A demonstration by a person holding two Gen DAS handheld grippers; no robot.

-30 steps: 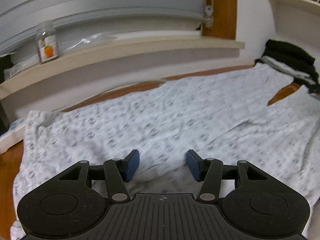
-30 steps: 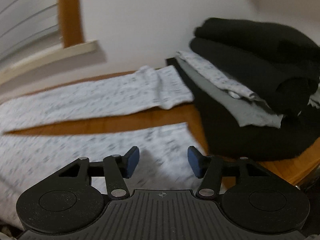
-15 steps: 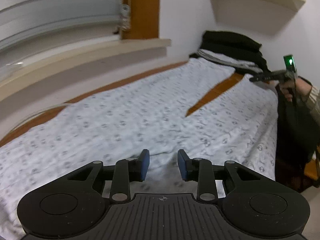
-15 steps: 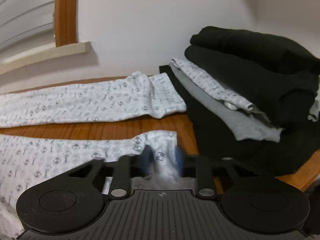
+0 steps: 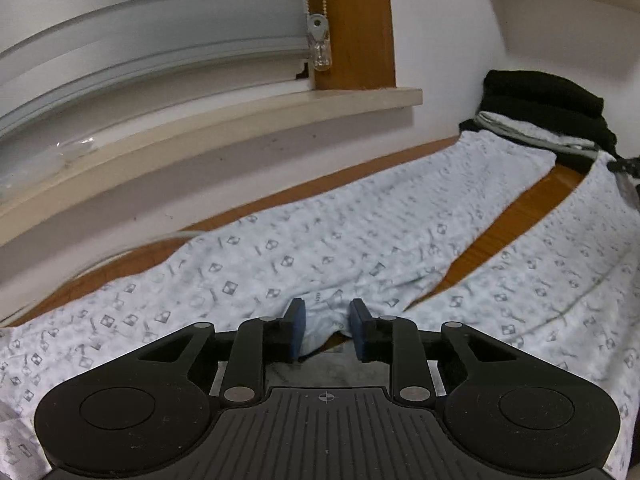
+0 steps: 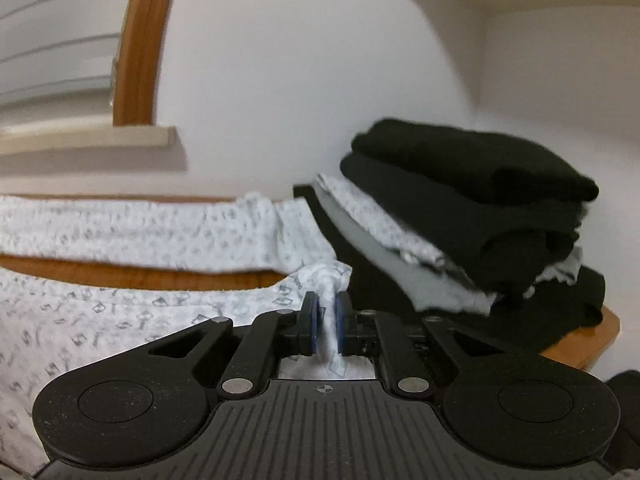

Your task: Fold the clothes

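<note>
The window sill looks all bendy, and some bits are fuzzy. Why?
Left wrist view: the fisheye lens curves the window sill, and the far pyjama trousers smear with motion. Right wrist view: the folded pile and trouser legs are blurred, while the right gripper, pinching the cloth, stays sharp.

Right gripper (image 6: 327,326) jaws closing, pads pinching bunched hem of white patterned trousers (image 6: 120,312) spread on wooden table (image 6: 132,276). Stack of folded clothes (image 6: 460,216), mostly black, just right.
</note>
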